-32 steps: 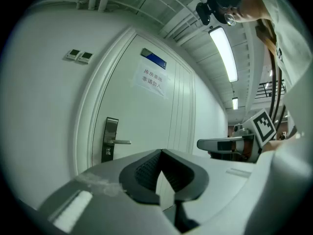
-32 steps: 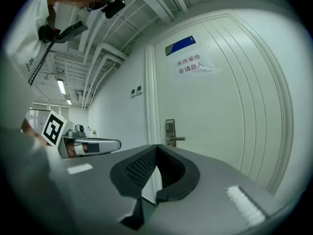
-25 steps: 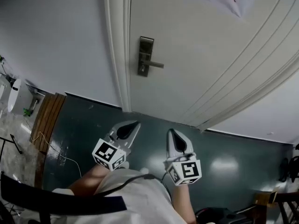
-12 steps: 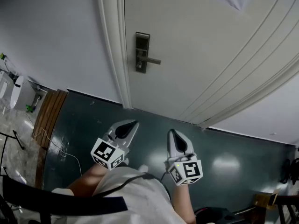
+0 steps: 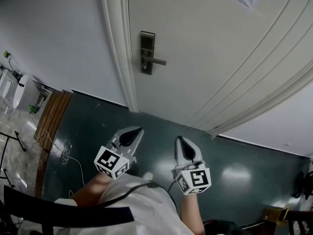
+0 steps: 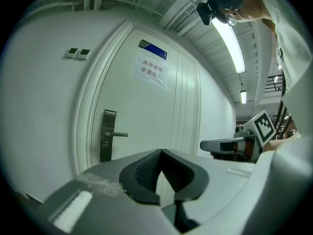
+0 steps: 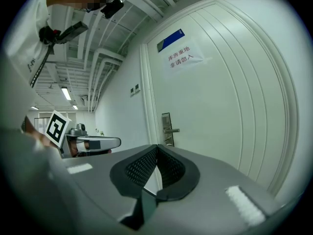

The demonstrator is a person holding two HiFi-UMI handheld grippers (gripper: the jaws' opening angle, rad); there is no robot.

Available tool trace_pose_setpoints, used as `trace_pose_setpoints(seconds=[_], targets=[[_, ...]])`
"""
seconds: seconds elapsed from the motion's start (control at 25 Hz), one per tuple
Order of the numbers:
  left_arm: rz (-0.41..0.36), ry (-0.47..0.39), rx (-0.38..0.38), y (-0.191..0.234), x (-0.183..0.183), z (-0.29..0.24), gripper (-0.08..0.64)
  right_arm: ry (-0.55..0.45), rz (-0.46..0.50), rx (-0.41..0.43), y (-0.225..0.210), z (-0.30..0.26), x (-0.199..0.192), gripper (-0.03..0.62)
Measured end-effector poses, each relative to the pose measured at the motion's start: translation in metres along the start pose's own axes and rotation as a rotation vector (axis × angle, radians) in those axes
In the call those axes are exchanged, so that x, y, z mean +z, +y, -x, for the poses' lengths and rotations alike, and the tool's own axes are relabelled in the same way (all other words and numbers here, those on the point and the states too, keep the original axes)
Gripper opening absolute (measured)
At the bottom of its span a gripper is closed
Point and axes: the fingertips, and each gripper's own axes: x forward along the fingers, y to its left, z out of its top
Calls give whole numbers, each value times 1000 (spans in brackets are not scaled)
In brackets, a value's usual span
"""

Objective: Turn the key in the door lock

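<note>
The lock plate (image 5: 147, 53) sits on the white door (image 5: 210, 58), just beside the door frame (image 5: 120, 58) at its left edge. It is a narrow dark metal strip with its long axis running up and down the door. Its lever handle (image 5: 156, 61) points level, away from the frame toward the door's middle. Below the lever, on the lower part of the plate, there is a small pale spot where the keyhole should be. It may be the key, but at this range I cannot tell. If a key is in there, its shank would point straight out of the door at the person.

Higher up the door hang a paper notice (image 6: 152, 70) and a small blue sign (image 6: 152, 49).

The left gripper (image 5: 139, 130) and the right gripper (image 5: 179, 139) are side by side over the dark floor (image 5: 98, 126), well apart from the door. Both point roughly at it, and both have their jaws closed together with nothing between the pads. The left gripper view has the plate in plain sight past its closed tips.

This looks like the approach — the lock has not been touched. The next move calls for:
- bringing one gripper up to the plate's lower part and parting its jaws
- setting the pads flat on either side of the key's head
- closing, then rolling the wrist about the line the gripper points along — a squared-up, centred grip, or the pads may slip off so small a thing
</note>
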Motion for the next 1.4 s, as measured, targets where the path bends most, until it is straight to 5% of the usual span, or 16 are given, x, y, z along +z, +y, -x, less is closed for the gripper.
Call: trace_pose_setpoints(seconds=[0.48,1.4], targets=[[-14,9,2,42,5,-44,6,10,4,-11,-16,-48,8,9],[-38,49,-101,162,13,-146,6,38,29,-88,-40,-226,27,9]])
